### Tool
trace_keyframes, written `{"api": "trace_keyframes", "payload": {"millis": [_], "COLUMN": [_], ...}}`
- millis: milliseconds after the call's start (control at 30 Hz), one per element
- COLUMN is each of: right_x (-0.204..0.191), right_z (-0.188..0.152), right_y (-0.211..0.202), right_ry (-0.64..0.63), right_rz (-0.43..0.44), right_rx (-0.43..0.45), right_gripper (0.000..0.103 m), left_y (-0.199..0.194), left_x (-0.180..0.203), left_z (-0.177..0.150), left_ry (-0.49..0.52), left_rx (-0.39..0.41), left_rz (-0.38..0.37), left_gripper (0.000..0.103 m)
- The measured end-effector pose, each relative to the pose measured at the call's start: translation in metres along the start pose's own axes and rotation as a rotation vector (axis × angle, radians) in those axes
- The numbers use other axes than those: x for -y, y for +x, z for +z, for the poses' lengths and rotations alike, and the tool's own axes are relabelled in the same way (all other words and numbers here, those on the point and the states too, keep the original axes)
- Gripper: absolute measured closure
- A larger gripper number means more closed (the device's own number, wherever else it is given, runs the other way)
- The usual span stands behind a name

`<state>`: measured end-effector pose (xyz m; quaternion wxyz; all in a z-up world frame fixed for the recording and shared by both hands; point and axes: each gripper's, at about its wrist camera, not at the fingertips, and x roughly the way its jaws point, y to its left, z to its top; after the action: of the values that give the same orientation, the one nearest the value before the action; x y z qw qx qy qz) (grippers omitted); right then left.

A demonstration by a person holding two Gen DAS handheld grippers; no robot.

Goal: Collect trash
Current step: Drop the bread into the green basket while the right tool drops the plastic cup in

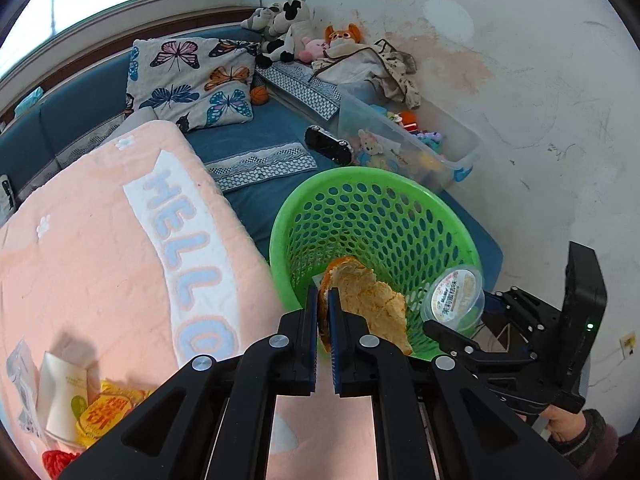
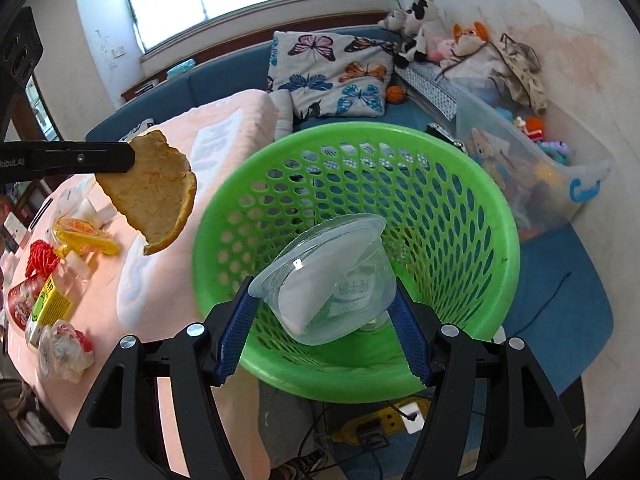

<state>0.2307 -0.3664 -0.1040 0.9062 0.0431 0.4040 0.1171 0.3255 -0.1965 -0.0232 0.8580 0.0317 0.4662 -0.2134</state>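
Above the green basket (image 2: 496,216), the right gripper (image 2: 322,312) holds a clear plastic cup (image 2: 332,280) and the left gripper (image 1: 323,320) pinches a peel (image 1: 368,300), neither dropped yet. Several wrappers (image 2: 86,236) remain at the near edge of the pink blanket (image 1: 100,240).

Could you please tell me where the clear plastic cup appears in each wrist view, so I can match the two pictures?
Left wrist view: the clear plastic cup is at lower right, lid side showing, in the right tongs at the basket's near rim.
Right wrist view: the cup is at lower centre, between the blue pads over the basket.
Shared landmark: the green basket.
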Motion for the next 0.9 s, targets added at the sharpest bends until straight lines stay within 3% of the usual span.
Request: {"api": "trace_keyframes", "payload": {"millis": [100,733,767,833,900], "right_x": [0.006,0.001,0.000,-0.002,-0.004], "right_z": [0.000,-0.008,-0.009,-0.009,-0.011], "right_y": [0.000,-0.013,-0.014,-0.014,-0.015], "right_ry": [0.025,-0.013,-0.016,-0.018,-0.022], "right_rz": [0.004,-0.001,-0.001,0.002,0.003], "right_rx": [0.009,0.033,0.031,0.031,0.034], "right_gripper": [0.027,0.026,0.026,0.026,0.026], "left_y": [0.013,0.056,0.057,0.056,0.054], "left_x": [0.003,0.009,0.008,0.005,0.002], "left_z": [0.001,0.001,-0.001,-0.001,-0.001], "left_ry": [-0.006,-0.033,-0.039,-0.058,-0.065], "left_rx": [-0.016,-0.077,-0.083,-0.076,-0.061], "left_rz": [-0.003,-0.025,-0.030,-0.040,-0.040], "left_gripper": [0.098,0.096,0.094,0.072,0.067]}}
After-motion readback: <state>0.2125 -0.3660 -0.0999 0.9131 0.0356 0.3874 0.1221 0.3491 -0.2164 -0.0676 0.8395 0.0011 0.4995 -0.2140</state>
